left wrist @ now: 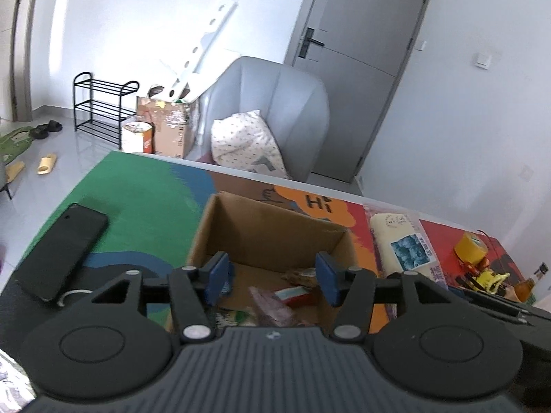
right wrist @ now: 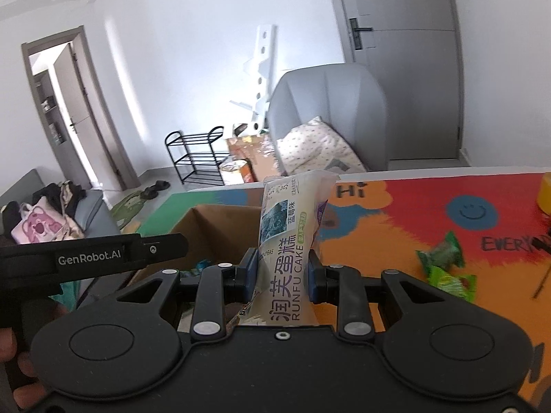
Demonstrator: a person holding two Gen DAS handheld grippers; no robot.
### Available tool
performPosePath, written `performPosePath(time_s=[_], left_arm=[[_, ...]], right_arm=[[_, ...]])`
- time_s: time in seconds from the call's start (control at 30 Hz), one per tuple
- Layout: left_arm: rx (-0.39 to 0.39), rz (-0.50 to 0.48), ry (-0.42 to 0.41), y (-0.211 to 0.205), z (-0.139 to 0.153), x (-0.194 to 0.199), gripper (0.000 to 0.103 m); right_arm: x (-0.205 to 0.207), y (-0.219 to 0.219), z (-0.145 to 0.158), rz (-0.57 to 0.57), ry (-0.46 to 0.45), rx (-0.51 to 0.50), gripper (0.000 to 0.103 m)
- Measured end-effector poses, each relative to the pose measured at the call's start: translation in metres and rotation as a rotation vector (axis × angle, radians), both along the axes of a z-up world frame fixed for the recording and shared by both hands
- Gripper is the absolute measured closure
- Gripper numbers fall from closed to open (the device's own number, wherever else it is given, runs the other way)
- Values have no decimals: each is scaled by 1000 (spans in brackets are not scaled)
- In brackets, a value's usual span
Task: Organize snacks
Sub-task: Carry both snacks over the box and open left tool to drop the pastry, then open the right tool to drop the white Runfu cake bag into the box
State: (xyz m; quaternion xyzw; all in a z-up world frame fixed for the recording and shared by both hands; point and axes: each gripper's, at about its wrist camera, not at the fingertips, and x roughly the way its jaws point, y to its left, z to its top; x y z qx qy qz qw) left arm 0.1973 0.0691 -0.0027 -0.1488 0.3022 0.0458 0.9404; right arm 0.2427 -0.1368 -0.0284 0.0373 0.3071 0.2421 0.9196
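Observation:
An open cardboard box [left wrist: 268, 227] stands on the colourful table mat. Several small snack packets [left wrist: 292, 296] lie on its floor. My left gripper [left wrist: 272, 277] hovers over the box's near side, open, with nothing between its blue pads. My right gripper [right wrist: 282, 272] is shut on a white Runfu cake packet [right wrist: 292, 227], which stands upright just right of the box [right wrist: 213, 230]. In the left wrist view the same cake packet [left wrist: 403, 241] shows beside the box's right wall. The left tool's black body [right wrist: 103, 258] crosses the left of the right wrist view.
A black phone [left wrist: 58, 254] lies on the mat left of the box. Two green snack packets [right wrist: 444, 265] sit on the mat's red and orange part at right. A yellow tape roll [left wrist: 470, 247] and clutter occupy the far right. A grey armchair [left wrist: 275, 110] stands behind the table.

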Motion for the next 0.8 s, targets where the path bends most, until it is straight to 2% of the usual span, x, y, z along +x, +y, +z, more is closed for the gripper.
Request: performPosePath(time_s=[0.23,0.33,0.37,0.47,0.8], left_arm=[[26,46,3,12,4,-7,28],[41,66,0,15,4,-10,20],[46,75,5,16,3,-9,17],[44,83,22,18,-1,-9,12],[31,43,33,-3,-1,-9,11]], right_arm=[[11,22,1,65,14,43,75],[16,25,-1,71,42,45,58],[16,24,-2,58,38,34,55],[11,13,-1,37,41,42,51],[0,-42,7,-99,21,37,40]])
